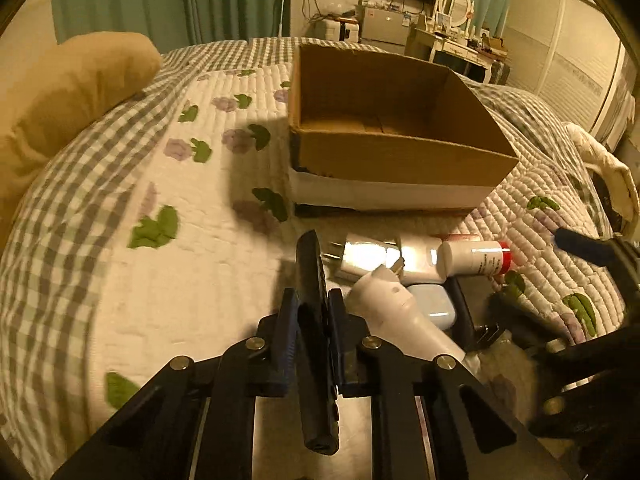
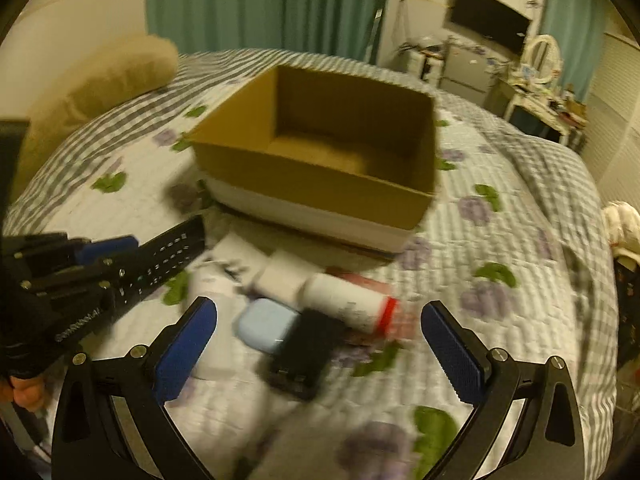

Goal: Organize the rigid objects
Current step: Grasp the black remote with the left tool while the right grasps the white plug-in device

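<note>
My left gripper (image 1: pixel 312 304) is shut on a black remote control (image 1: pixel 314 280), held on edge above the quilt; it also shows in the right wrist view (image 2: pixel 164 264). An empty cardboard box (image 1: pixel 400 156) stands on the bed ahead, and it shows in the right wrist view (image 2: pixel 320 168). My right gripper (image 2: pixel 318 332) is open above a pile: a white bottle with a red cap (image 2: pixel 352 304), a light blue case (image 2: pixel 264 324), a black block (image 2: pixel 304 356) and white adapters (image 2: pixel 280 276). In the left wrist view the bottle (image 1: pixel 476 258) and a white tube-shaped device (image 1: pixel 400 312) lie right of the remote.
A tan pillow (image 1: pixel 72 100) lies at the far left of the flowered quilt (image 1: pixel 160 200). Green curtains, a wall TV and a cluttered dressing table (image 1: pixel 460 40) stand beyond the bed. A white cloth (image 1: pixel 612 172) lies at the bed's right edge.
</note>
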Demonstrator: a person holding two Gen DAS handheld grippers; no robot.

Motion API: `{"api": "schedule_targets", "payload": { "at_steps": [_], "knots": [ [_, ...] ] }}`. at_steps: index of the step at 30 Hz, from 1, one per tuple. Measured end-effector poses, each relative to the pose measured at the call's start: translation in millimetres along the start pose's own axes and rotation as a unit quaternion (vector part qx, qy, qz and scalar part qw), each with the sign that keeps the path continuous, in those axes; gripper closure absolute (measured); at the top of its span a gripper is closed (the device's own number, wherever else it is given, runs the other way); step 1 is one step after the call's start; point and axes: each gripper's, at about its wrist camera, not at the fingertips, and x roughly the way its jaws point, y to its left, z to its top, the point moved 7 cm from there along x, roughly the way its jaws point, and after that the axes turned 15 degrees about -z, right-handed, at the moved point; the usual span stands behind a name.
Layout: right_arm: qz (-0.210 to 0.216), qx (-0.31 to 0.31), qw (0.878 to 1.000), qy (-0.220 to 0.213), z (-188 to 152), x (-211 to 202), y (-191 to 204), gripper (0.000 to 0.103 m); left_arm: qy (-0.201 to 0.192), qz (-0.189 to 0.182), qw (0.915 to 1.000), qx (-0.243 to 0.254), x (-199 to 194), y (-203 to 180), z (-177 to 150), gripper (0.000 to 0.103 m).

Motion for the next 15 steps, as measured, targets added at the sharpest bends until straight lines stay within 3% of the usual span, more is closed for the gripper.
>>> {"api": "schedule_targets", "payload": {
  "at_steps": [3,10,15],
  "knots": [
    [0.031,-0.023,0.999,0.018,0,10,28,0.006,-0.007,0.014,0.9998,0.012,-8,5,1,0.088],
    [0.060,-0.061,0.994,0.067,-10,47,72,0.022,0.003,0.011,0.9996,0.026,-7,7,-6,0.088],
    [0.081,-0.074,0.990,0.091,-17,65,87,0.046,0.025,-0.001,0.9994,0.024,7,12,-12,0.088]
  ]
}}
